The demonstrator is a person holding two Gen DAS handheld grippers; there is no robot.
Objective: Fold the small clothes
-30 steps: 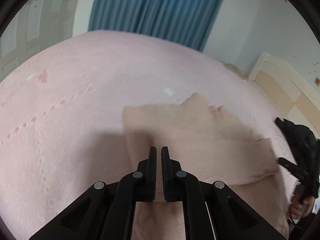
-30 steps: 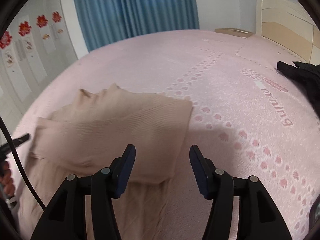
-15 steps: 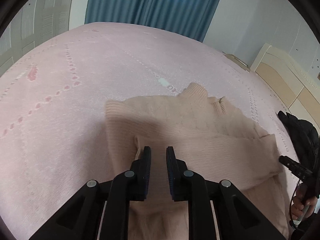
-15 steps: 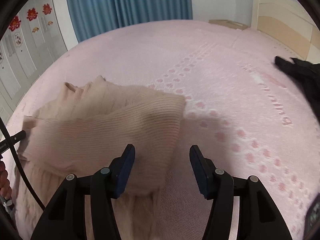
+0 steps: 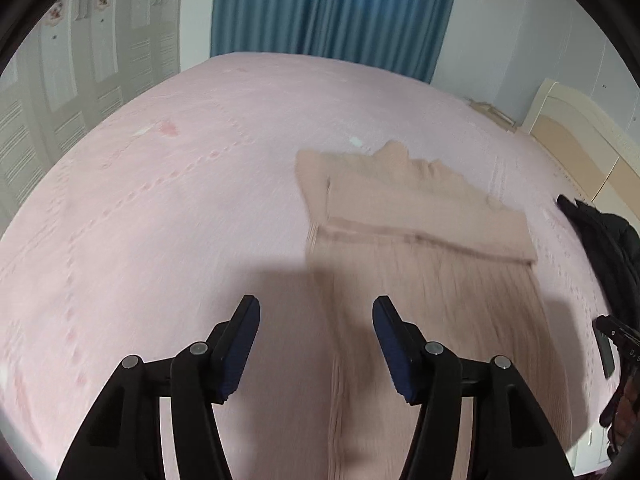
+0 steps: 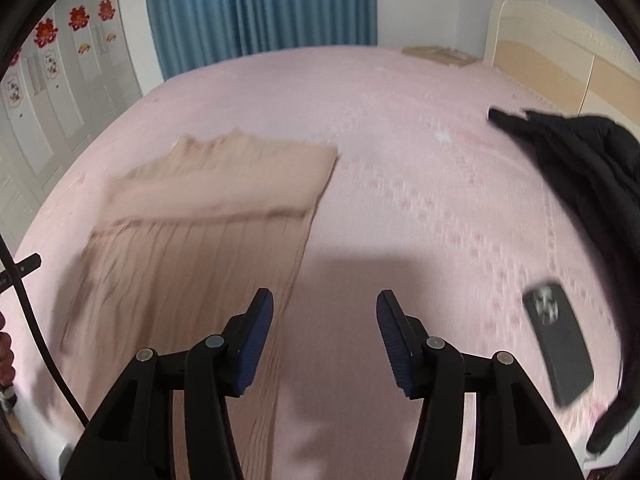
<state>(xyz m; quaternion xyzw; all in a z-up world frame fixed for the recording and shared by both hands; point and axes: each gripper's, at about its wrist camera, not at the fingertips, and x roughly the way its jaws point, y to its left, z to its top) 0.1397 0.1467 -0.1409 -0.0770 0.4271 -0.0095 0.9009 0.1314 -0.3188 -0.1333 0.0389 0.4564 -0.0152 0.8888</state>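
Room: bedroom, blue pleated curtain (image 5: 332,8) at back, white panelled wardrobe doors (image 6: 48,92) with red flower stickers, cream headboard (image 6: 560,52).
Surface: pink patterned bedspread (image 5: 160,208) on the bed.
Left gripper (image 5: 316,344): jaws have just been opening, now about half apart, nothing between them; over bare bedspread just beside the garment's left edge.
Right gripper (image 6: 325,340): jaws about half apart, closing slightly, empty; left finger above the garment's right edge, right finger over bedspread.
Garment: beige ribbed knit sweater (image 5: 420,248) (image 6: 200,232), flat on the bed, sleeves folded across the chest as a band, collar pointing away, hem towards the grippers.
Other: black jacket (image 6: 580,168) heaped near the headboard; black smartphone (image 6: 560,348) face down right of the right gripper.
Blur: heavy.
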